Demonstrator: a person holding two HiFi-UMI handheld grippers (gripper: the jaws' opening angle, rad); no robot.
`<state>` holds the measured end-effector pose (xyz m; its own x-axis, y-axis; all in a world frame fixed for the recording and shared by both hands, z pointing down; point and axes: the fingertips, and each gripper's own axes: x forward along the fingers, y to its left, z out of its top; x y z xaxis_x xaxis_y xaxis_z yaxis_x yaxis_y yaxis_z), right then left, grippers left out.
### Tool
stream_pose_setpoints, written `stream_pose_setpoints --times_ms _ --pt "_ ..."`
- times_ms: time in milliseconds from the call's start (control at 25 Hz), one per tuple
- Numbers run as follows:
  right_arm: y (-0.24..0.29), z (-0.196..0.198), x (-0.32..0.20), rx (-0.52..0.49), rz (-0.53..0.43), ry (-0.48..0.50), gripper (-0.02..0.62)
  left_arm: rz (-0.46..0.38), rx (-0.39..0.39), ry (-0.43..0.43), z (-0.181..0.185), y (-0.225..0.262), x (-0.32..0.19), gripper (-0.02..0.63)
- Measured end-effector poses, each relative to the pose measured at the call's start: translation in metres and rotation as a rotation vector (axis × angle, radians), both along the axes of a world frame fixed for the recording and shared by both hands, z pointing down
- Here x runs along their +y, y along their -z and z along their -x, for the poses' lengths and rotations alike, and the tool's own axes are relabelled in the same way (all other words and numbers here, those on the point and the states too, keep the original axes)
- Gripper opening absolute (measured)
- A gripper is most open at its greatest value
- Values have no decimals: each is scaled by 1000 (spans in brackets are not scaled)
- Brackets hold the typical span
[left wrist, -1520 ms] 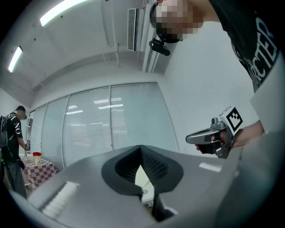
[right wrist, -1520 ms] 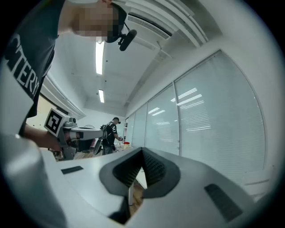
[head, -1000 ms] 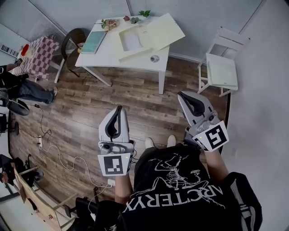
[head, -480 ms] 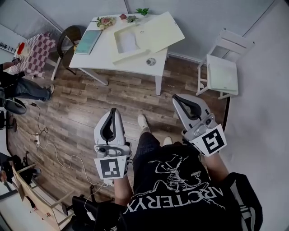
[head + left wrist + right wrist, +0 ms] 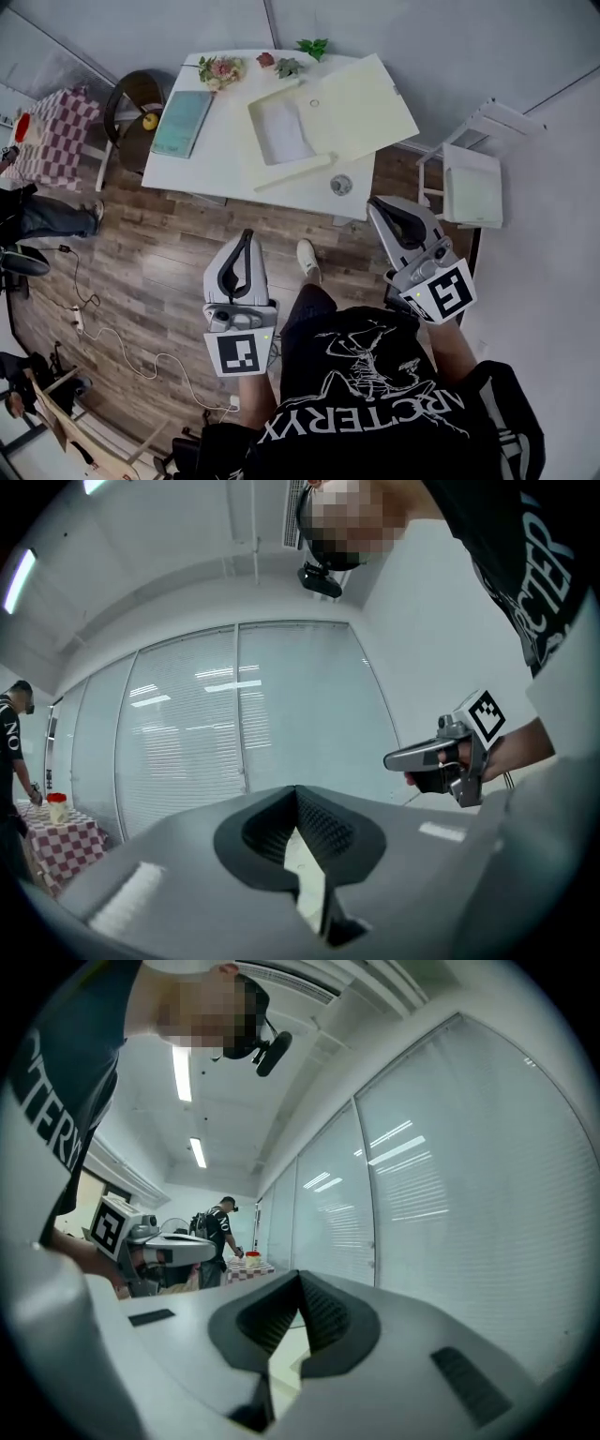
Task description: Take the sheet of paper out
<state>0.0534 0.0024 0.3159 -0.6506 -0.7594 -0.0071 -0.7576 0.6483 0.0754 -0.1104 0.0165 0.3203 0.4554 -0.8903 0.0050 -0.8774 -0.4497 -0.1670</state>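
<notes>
Shut and empty, the left claw [image 5: 246, 236] hangs at 7 o'clock over open brown plank floor [image 5: 169, 253]. It is well apart from the white sheet of paper [image 5: 281, 131], which lies at 12 o'clock in the shallow cream open case [image 5: 366, 98] on the white rectangular desk [image 5: 230, 159]; so thin a sheet may crumple against the case's rim. The right claw [image 5: 382, 206], also closed on nothing, could knock the small round silver object [image 5: 340, 185] at the desk's front edge, and the white slatted chair [image 5: 473, 187] crowds its 3 o'clock.
</notes>
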Motion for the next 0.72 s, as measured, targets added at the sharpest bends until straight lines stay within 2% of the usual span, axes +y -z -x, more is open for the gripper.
stream_pose_setpoints --times_ms 200,400,560,720 --pt "12 21 -85 4 18 -50 10 2 7 -58 16 10 -85 2" --pt "7 27 -135 -5 52 -75 10 46 -3 -102 13 1 -131 2" --pt "-3 23 -160 -2 74 -58 11 49 -14 -84 9 -1 -148 2" --pt "-14 22 -177 0 97 -3 10 50 -10 -25 5 -3 -156 2"
